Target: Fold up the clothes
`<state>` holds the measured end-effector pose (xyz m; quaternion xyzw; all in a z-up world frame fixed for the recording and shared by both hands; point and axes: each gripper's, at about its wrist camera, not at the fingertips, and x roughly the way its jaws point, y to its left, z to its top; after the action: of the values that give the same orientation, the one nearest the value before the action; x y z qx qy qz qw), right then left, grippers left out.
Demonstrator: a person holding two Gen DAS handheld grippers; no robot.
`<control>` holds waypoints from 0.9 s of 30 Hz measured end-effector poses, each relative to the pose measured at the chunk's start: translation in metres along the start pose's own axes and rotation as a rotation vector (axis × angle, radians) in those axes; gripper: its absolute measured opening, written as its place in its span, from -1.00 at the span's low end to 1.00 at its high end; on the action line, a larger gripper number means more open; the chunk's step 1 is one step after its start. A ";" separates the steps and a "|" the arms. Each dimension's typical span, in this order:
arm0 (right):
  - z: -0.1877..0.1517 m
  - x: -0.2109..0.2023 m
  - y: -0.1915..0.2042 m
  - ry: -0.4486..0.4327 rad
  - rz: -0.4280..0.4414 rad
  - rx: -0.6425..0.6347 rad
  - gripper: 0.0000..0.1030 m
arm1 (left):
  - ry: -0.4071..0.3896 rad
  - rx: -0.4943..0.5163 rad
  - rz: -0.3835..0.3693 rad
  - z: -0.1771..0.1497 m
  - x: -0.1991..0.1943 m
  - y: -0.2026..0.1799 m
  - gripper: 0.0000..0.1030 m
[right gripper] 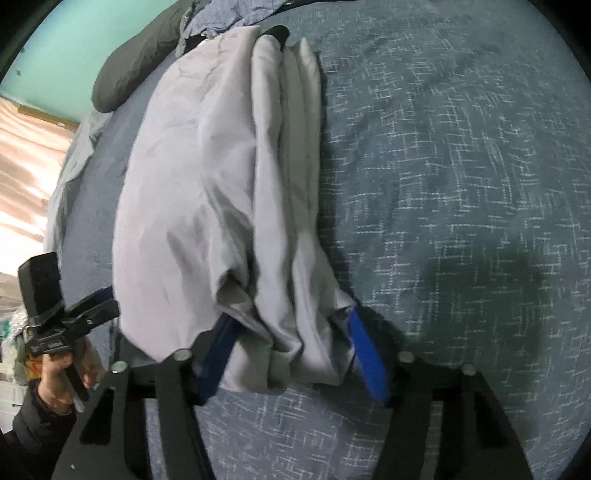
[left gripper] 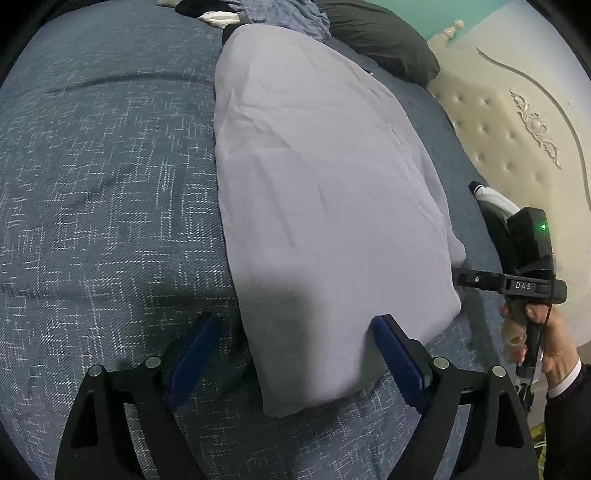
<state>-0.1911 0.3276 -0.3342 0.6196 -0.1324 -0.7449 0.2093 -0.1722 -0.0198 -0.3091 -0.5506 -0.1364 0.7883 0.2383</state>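
A pale lilac-grey garment (left gripper: 325, 192) lies lengthwise on the blue patterned bedspread (left gripper: 103, 184), folded into a long strip. My left gripper (left gripper: 295, 332) is open, its blue pads astride the garment's near end, just above it. In the right wrist view the garment (right gripper: 207, 184) shows stacked folds along its right side. My right gripper (right gripper: 291, 332) is open, with bunched cloth of the garment's near end between its blue pads. The right gripper also shows in the left wrist view (left gripper: 458, 277), at the garment's right edge.
A heap of other clothes (left gripper: 258, 14) and a dark pillow (left gripper: 384, 37) lie at the far end of the bed. A cream tufted headboard (left gripper: 517, 122) stands to the right. The bedspread extends widely to the left.
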 end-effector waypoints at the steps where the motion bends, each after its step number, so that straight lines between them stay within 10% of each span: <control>1: 0.001 0.000 0.004 0.003 0.005 -0.005 0.07 | 0.001 0.003 -0.002 -0.006 0.004 -0.007 0.67; 22: 0.016 0.010 0.022 0.026 0.020 -0.014 -0.02 | 0.012 -0.013 -0.040 0.003 0.017 -0.003 0.54; 27: 0.014 0.008 0.029 0.004 0.046 -0.020 -0.38 | 0.004 0.008 -0.021 0.005 0.018 -0.008 0.38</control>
<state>-0.2013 0.2976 -0.3249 0.6158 -0.1385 -0.7399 0.2328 -0.1799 -0.0031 -0.3185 -0.5496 -0.1388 0.7853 0.2491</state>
